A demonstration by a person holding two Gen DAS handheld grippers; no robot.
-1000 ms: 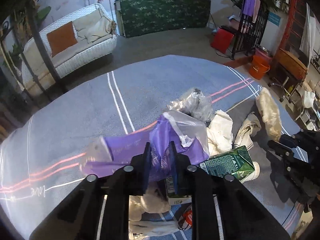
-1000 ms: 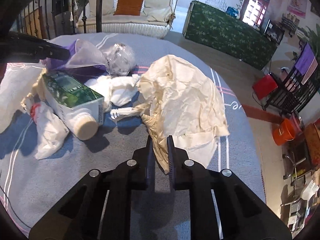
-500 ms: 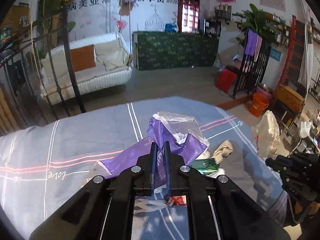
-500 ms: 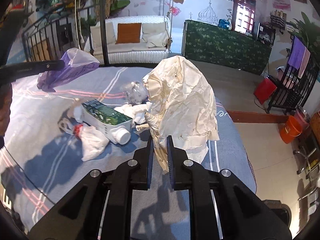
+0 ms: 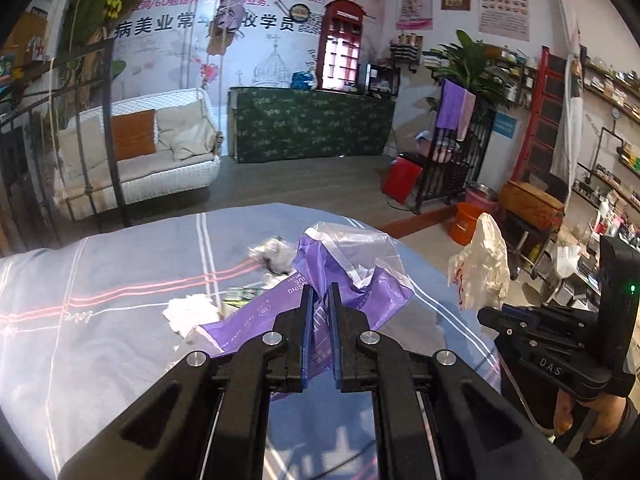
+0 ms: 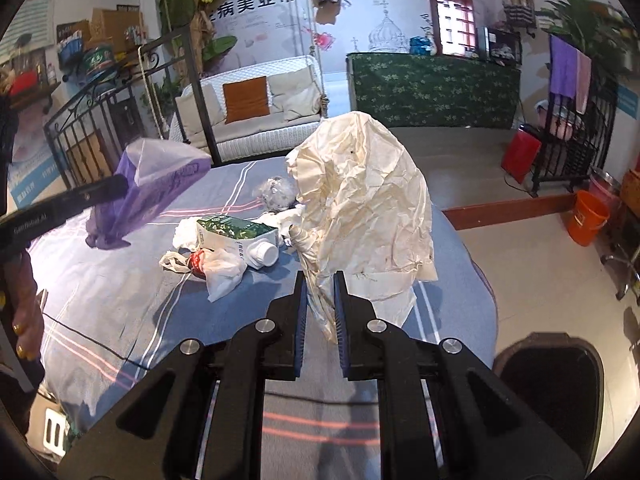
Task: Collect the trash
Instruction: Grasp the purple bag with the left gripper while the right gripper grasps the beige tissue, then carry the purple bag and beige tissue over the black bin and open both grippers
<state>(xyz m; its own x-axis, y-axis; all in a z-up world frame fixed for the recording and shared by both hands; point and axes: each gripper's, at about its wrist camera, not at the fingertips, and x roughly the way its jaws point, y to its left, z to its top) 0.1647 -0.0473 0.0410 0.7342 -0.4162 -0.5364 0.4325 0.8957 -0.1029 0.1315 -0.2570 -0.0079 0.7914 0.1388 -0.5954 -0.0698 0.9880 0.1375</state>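
Observation:
My left gripper (image 5: 319,294) is shut on a purple and clear plastic bag (image 5: 352,272), held up above the bed; the bag also shows in the right wrist view (image 6: 152,188). My right gripper (image 6: 320,280) is shut on a crumpled cream paper bag (image 6: 360,204), lifted above the bed; it shows at the right in the left wrist view (image 5: 480,268). On the blue bedsheet (image 6: 132,312) lie a green carton with a white cap (image 6: 240,236), a white plastic bag with something red (image 6: 216,264), white tissues and a crumpled clear wrapper (image 6: 276,196).
A dark bin opening (image 6: 548,376) is on the floor at the bed's right edge. A black metal bed frame (image 6: 96,120), a white sofa (image 6: 256,112), a green covered counter (image 6: 432,88) and an orange bucket (image 6: 588,216) stand around the room.
Both grippers have risen well above the bed with their bags still held. The trash left on the sheet now looks smaller and farther below.

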